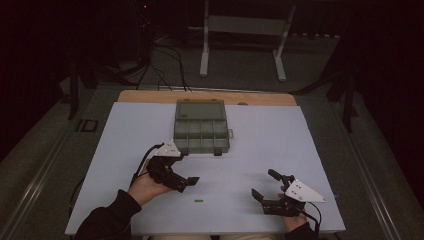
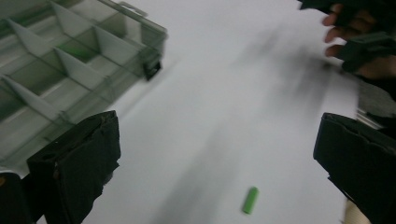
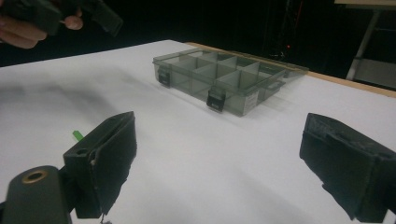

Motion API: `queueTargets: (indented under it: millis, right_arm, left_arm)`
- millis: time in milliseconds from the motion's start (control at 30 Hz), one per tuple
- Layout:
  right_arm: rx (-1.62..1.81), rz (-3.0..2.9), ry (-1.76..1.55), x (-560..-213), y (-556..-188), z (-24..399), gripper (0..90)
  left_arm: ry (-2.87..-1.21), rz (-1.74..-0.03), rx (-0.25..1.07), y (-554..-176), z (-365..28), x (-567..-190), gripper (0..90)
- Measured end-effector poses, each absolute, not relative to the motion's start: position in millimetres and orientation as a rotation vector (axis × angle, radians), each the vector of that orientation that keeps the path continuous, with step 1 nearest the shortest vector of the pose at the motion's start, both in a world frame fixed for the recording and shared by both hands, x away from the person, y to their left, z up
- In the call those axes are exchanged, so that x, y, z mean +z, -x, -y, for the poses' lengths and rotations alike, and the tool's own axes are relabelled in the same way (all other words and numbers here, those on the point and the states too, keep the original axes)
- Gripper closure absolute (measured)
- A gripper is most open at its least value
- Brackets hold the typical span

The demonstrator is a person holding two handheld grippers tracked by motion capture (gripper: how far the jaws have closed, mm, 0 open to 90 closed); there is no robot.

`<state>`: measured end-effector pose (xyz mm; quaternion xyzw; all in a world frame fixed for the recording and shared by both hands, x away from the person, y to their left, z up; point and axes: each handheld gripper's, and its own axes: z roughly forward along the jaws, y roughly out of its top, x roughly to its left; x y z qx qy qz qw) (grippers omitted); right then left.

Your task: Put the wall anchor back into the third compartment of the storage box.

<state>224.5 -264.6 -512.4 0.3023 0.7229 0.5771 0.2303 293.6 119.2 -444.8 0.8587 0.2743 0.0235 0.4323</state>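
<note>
High view. We see a white bench (image 1: 280, 140) carrying a translucent grey compartment box (image 1: 201, 126) near its far middle, lid swung open toward the far edge. The tray is split into small cells by thin dividers; a faint green tint shows in 1 cell, though we cannot tell what lies there. 2 black latches sit on the tray's near wall.

A small green stick (image 1: 199, 201) lies flat on the bare bench surface, near the front edge, between the 2 grippers and touching neither.

The left gripper (image 1: 186, 183), held in the person's left hand (image 1: 145, 187), hovers just in front of the box's near-left corner, jaws pointing toward the bench centre. In the left gripper view we find its 2 black jaws spread wide, nothing between them, with the green stick (image 2: 250, 200) lying ahead on the white surface and the box (image 2: 70, 60) at upper left.

The right gripper (image 1: 265, 186) sits at the near right, well apart from the box, jaws likewise spread wide and empty. The right gripper view shows the box (image 3: 229, 77) ahead across the bench (image 3: 210, 154), and the tip of the green stick (image 3: 77, 136) just beside the left-hand jaw's edge.
</note>
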Motion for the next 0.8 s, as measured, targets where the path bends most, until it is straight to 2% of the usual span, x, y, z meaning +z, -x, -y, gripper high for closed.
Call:
queueTargets:
  millis: [600,800]
  right_arm:
    - [1.587,-1.985,-0.827,-511.4,-223.1,263.3,11.0]
    - [1.586,-1.992,-0.831,-511.9,-223.1,262.8,11.0]
  left_arm:
    - [-2.180,-0.612,-0.007,-261.3,-111.7,-473.9,2.0]
    - [-2.200,-0.588,-0.029,-255.8,-106.6,-488.4,8.3]
